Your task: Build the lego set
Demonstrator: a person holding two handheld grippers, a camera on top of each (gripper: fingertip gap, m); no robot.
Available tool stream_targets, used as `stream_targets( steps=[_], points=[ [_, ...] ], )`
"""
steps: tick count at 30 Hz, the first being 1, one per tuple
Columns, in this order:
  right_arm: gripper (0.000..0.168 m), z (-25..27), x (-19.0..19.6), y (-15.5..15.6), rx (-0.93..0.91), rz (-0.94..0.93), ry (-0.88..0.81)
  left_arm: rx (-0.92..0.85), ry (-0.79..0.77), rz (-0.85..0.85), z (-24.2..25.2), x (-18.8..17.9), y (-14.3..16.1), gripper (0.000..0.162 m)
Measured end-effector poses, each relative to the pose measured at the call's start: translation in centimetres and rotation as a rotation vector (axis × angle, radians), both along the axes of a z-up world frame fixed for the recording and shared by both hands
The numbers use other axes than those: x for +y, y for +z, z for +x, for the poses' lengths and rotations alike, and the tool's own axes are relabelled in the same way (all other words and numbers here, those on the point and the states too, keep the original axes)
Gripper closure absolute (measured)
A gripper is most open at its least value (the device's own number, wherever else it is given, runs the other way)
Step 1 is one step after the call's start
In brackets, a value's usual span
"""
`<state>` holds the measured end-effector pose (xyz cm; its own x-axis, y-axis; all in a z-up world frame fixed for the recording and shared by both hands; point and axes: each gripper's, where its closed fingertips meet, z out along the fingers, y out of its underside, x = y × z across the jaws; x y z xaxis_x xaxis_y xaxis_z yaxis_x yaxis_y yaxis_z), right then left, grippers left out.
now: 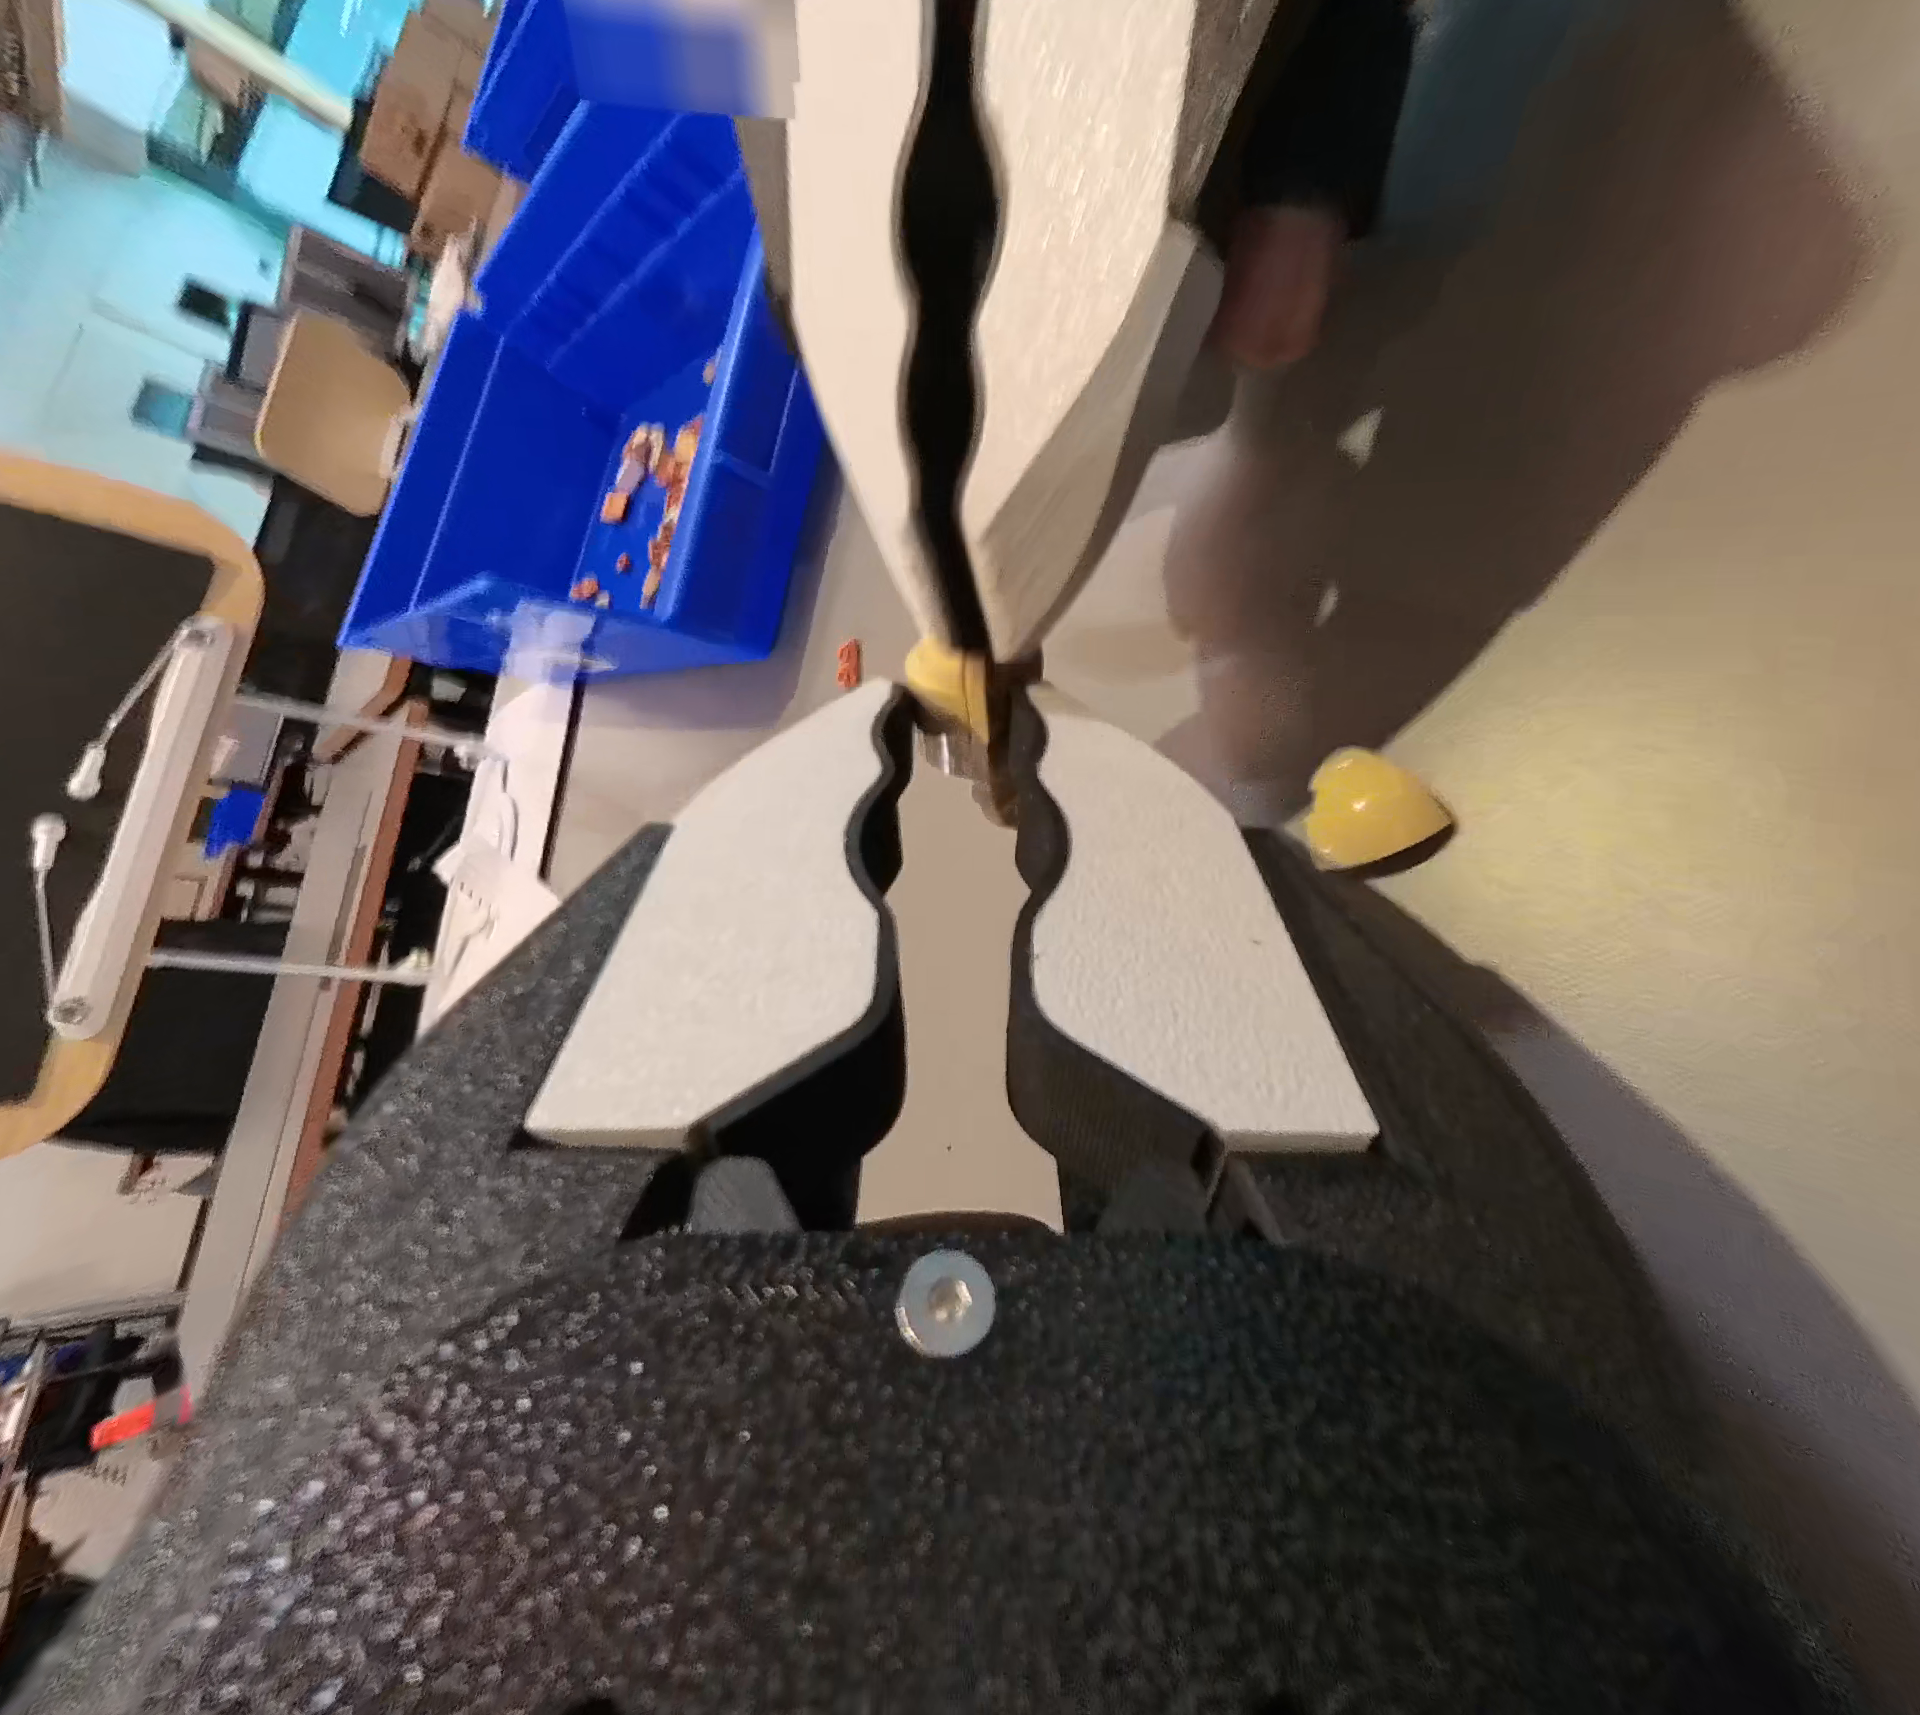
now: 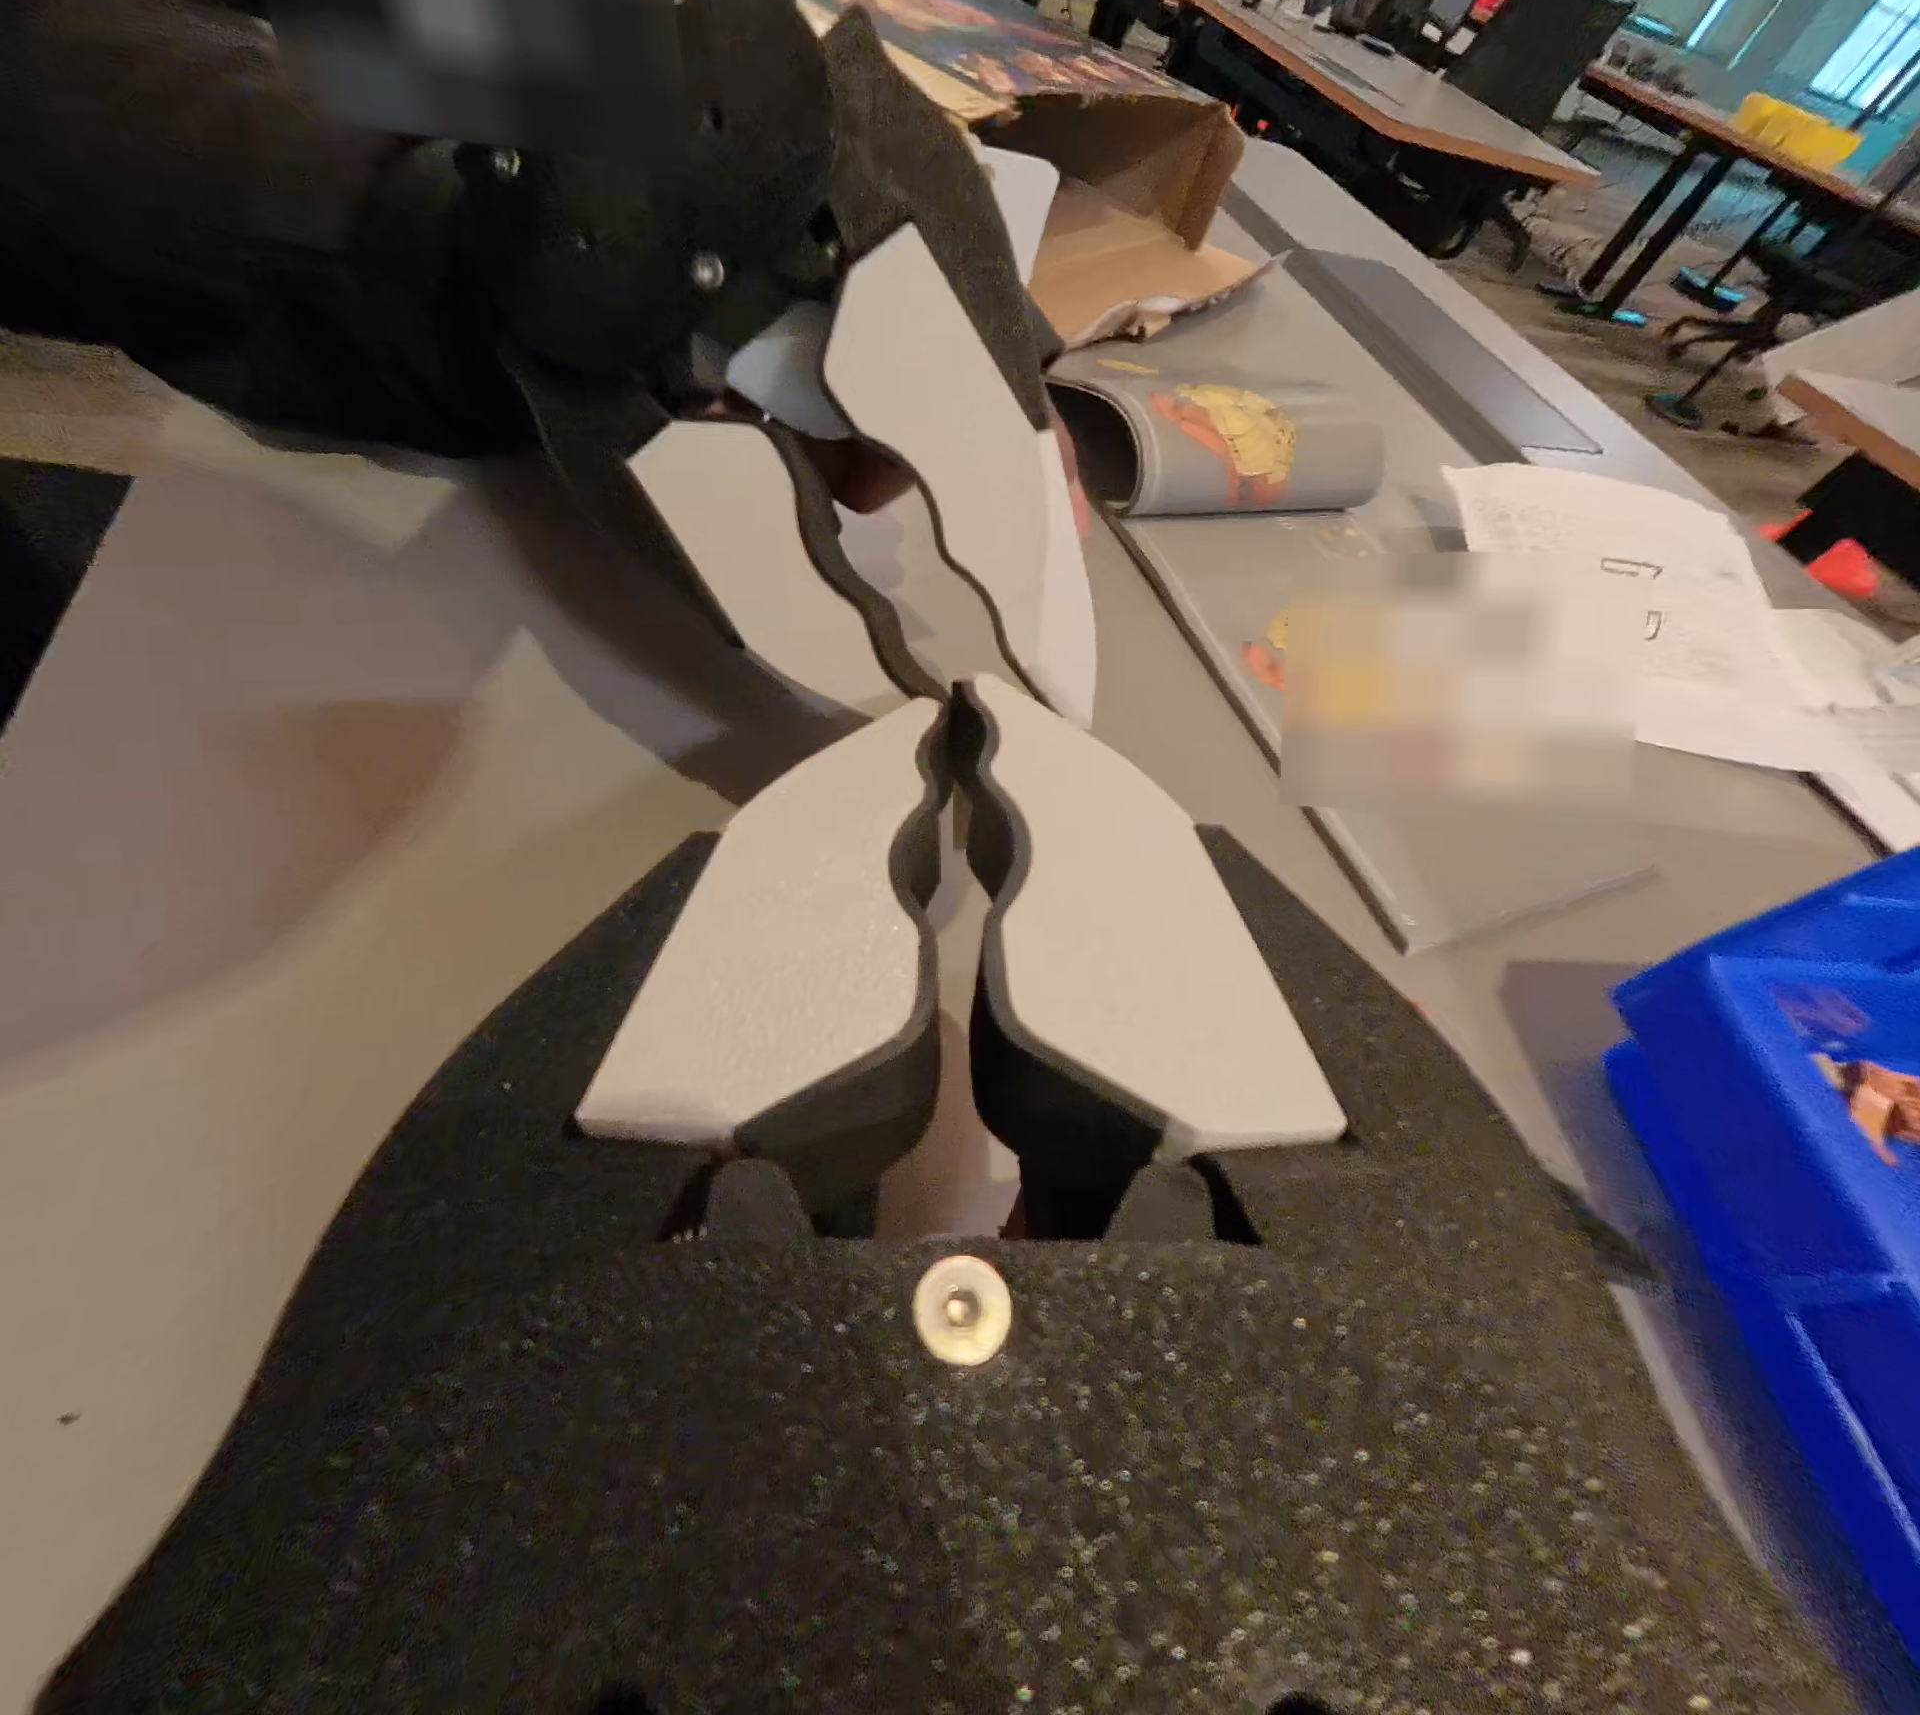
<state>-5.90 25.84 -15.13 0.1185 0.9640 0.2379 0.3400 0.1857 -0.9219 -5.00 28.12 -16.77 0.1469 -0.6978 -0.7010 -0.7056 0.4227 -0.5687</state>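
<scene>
In the left wrist view my left gripper (image 1: 961,720) is shut on a small brown and grey lego assembly (image 1: 1000,766), held just above the pale table (image 1: 1662,730). My right gripper (image 1: 971,642) comes down from above, its jaws shut, with a yellow piece (image 1: 940,678) pinched at its tips against the top of the assembly. In the right wrist view the right gripper (image 2: 958,699) meets the left gripper (image 2: 1003,673) tip to tip, and the pieces are hidden. A second yellow piece (image 1: 1371,808) lies on the table to the right.
A blue bin (image 1: 623,439) with several small orange and brown bricks stands behind the grippers; it also shows in the right wrist view (image 2: 1787,1094). An open instruction booklet (image 2: 1226,439), a torn cardboard box (image 2: 1122,211) and loose papers (image 2: 1662,626) lie beyond. A tiny orange brick (image 1: 850,660) lies near the bin. Left and right tips are no more than a few centimetres apart.
</scene>
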Motion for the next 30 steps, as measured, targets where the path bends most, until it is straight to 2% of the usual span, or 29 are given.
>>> stream_targets(
  steps=[2,4,9,14,17,30],
  points=[
    [0.168,-0.1,0.6,-0.3,-0.032,0.055,-0.055,0.020,0.044,-0.010,-0.2,0.5,-0.4,0.145],
    [0.168,0.0,0.5,0.2,0.008,0.036,-0.058,0.024,0.078,-0.073,-0.6,0.9,-0.9,0.145],
    [0.168,0.7,0.5,0.9,0.041,0.050,-0.043,-0.002,0.085,-0.078,-1.0,1.1,-1.0,0.145],
    [0.149,0.6,0.9,0.4,0.023,0.038,-0.055,-0.043,0.090,-0.082,-1.1,1.2,-0.5,0.145],
    [0.144,0.4,1.4,-0.4,-0.017,0.070,-0.085,-0.054,0.078,-0.071,-0.8,1.0,-0.2,0.145],
    [0.150,0.8,1.8,-0.4,-0.025,0.078,-0.099,-0.149,0.018,-0.100,-0.4,0.2,0.6,0.145]
  ],
)
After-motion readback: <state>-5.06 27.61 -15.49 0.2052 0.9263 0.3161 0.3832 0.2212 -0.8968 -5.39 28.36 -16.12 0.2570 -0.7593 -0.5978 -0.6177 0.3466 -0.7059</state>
